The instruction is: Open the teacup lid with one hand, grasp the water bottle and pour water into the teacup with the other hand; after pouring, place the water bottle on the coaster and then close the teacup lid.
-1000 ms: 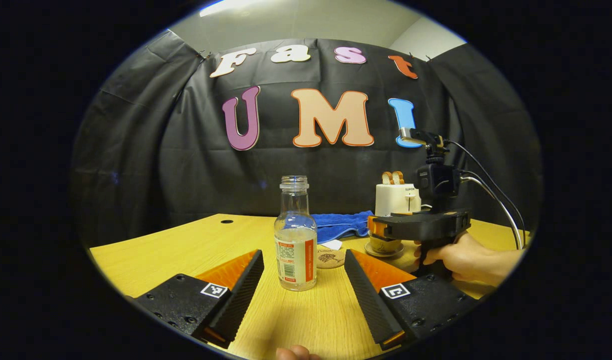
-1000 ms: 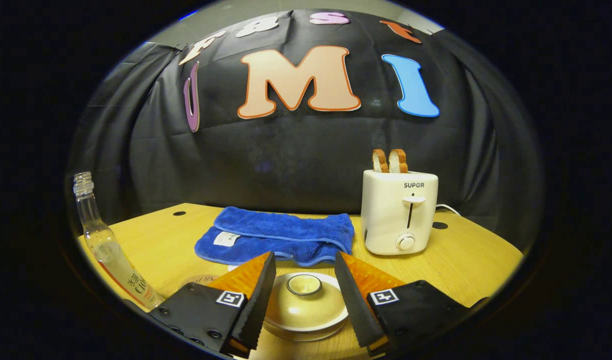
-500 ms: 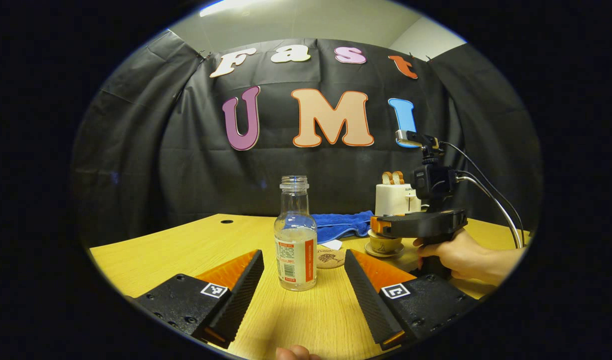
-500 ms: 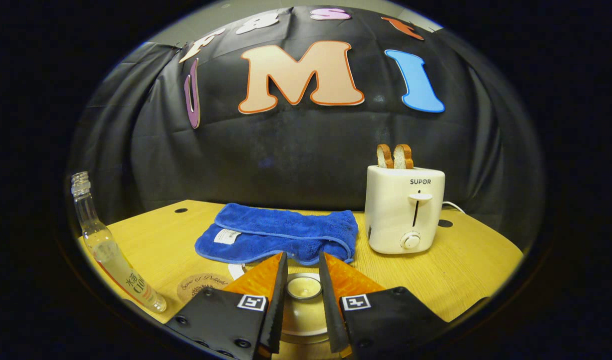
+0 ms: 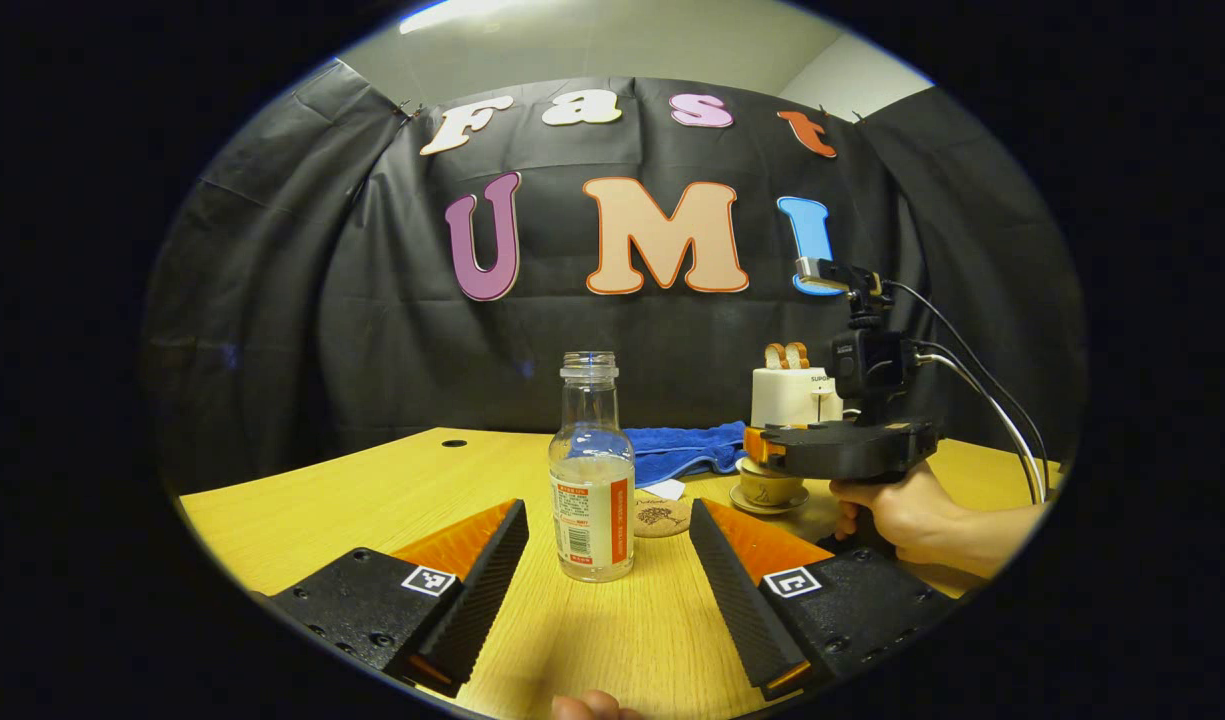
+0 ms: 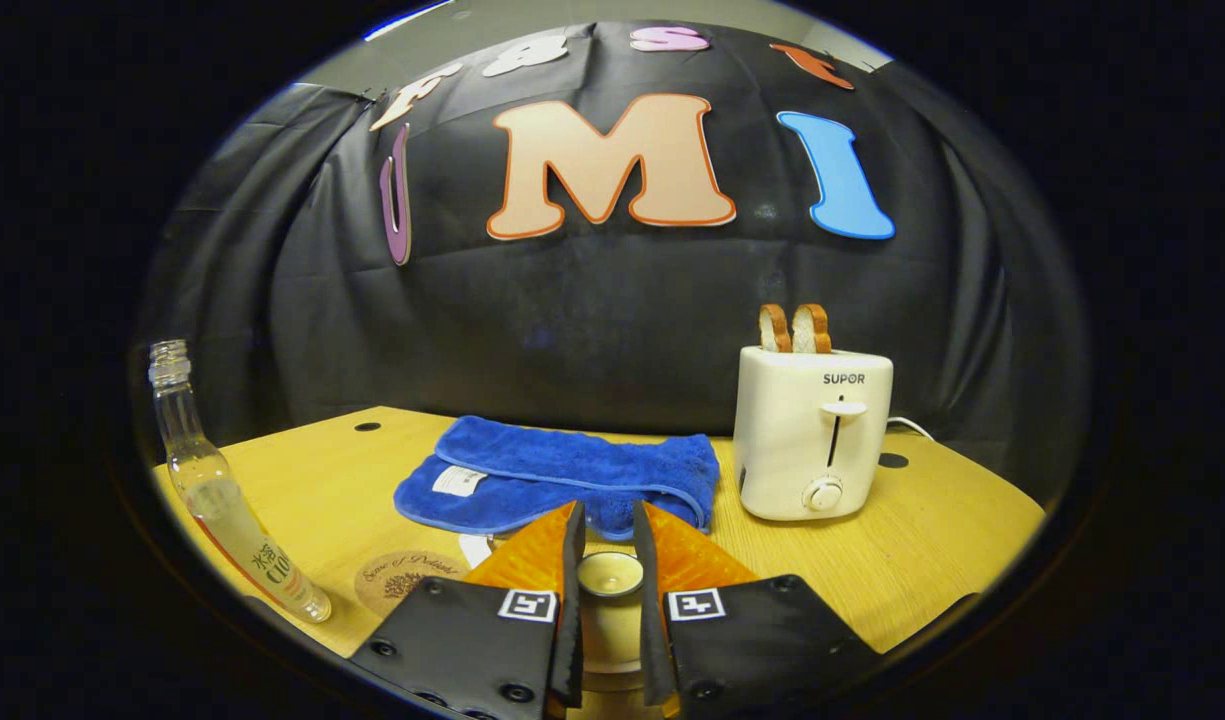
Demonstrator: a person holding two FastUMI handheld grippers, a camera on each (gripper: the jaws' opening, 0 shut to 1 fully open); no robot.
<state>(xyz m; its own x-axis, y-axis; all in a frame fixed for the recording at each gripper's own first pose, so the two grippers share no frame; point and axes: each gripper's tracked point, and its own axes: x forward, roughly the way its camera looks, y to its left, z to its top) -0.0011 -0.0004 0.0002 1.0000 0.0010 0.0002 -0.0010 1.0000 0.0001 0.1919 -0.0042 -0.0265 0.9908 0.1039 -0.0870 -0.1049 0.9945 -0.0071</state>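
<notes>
Step in hand: opening the teacup lid – the first move of the task, by my reading

Right claw: low centre of the right gripper view, its fingers drawn in on either side of the lid knob; a second ago they stood wide apart around the whole lid, so it has clenched on the knob. In the left gripper view it sits at right of centre above the teacup, held by a hand

Lid: whether it has left the cup I cannot tell – in the right gripper view the fingers hide its rim, and in the left gripper view the claw body covers the top of the cup

Left claw: released, fingers spread wide at the bottom of the left gripper view, just as a second ago, the bottle between them and touching neither

Bottle: upright on the desk, uncapped, part filled, centre of the left gripper view; at the far left edge of the right gripper view

Coaster: flat on the desk just right of the bottle, between it and the teacup; nothing on it

Other things: blue towel and toaster behind the cup, mid frame in the right gripper view

What this means: with the knob gripped, the lid looks ready to be raised; pouring has not begun
</notes>
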